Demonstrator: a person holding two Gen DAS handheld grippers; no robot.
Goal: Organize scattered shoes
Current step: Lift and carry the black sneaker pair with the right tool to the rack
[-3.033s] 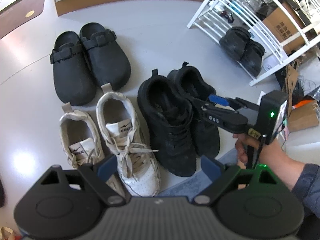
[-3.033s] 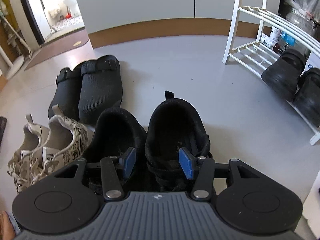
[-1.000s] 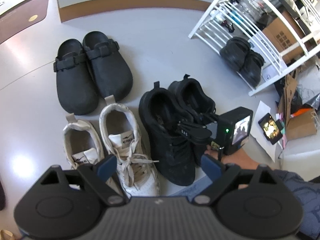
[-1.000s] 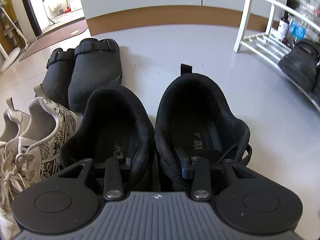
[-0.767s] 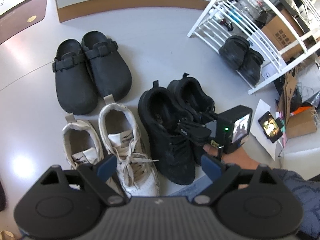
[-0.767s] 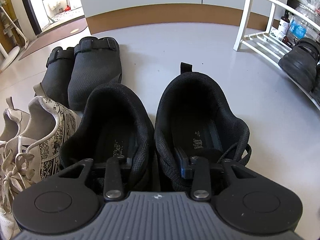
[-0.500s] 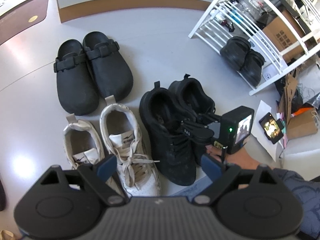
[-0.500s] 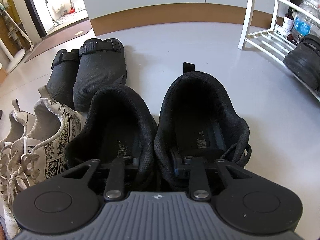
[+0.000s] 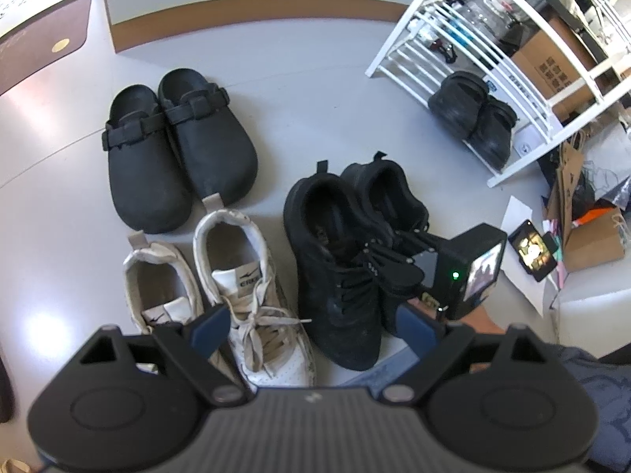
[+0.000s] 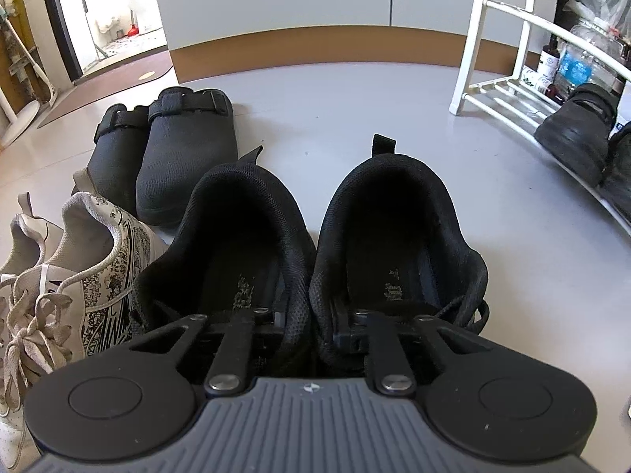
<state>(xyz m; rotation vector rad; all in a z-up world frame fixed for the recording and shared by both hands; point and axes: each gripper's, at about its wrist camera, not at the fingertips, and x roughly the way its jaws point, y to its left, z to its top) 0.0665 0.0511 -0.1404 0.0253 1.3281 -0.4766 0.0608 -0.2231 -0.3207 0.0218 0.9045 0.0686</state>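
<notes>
On the floor, black sneakers (image 10: pixel 307 260) sit side by side; right claw (image 10: pixel 307 323) has just closed, pinching both inner collars. Soft mesh, light, may slip. Left claw (image 9: pixel 311 329) spread, idle.

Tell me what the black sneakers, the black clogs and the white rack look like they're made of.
Black sneakers: knitted mesh fabric, matte; woven texture shows at the collars.
Black clogs: probably moulded foam or rubber, matte; smooth one-piece uppers with straps.
White rack: likely painted metal tubing or wood, slightly glossy; thin white bars, too far to tell.
</notes>
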